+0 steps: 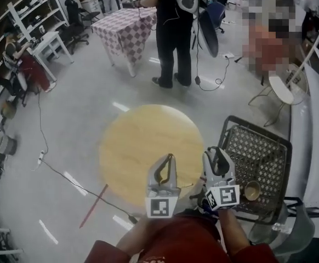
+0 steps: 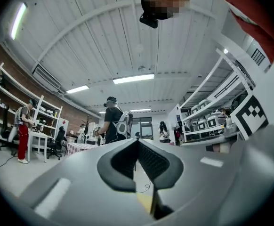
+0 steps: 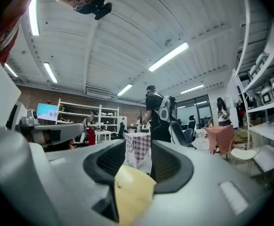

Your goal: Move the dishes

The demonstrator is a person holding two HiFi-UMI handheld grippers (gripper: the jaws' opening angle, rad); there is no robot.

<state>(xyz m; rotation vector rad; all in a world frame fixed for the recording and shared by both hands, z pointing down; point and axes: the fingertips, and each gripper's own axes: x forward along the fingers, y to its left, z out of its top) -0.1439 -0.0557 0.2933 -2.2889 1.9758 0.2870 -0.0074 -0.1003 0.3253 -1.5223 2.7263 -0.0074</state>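
Low centre, left claw (image 1: pixel 167 159) is pinched shut, holding nothing, and right claw (image 1: pixel 216 153) gapes, jaws apart. Lower right, a bowl (image 1: pixel 252 190) sits in the wire basket (image 1: pixel 261 131). Round wooden counter (image 1: pixel 143 144) mid-frame, person (image 1: pixel 173 32) standing top centre.

A round table with a pale yellow wooden top (image 1: pixel 143 141) stands directly ahead of and beneath the left gripper (image 1: pixel 169 159) and the right gripper (image 1: pixel 217 156), and the part of its top that shows is bare. Just to the right of the right gripper sits a black wire-mesh basket (image 1: pixel 269 147); a small brown bowl (image 1: pixel 252 190) lies on its mesh bottom, close beside that gripper's marker cube. Both stand on a grey floor (image 1: pixel 77 125). To the left of the left gripper a thin black cable (image 1: pixel 66 175), a red strip (image 1: pixel 94 206) and short white tape marks (image 1: pixel 74 183) lie on it.
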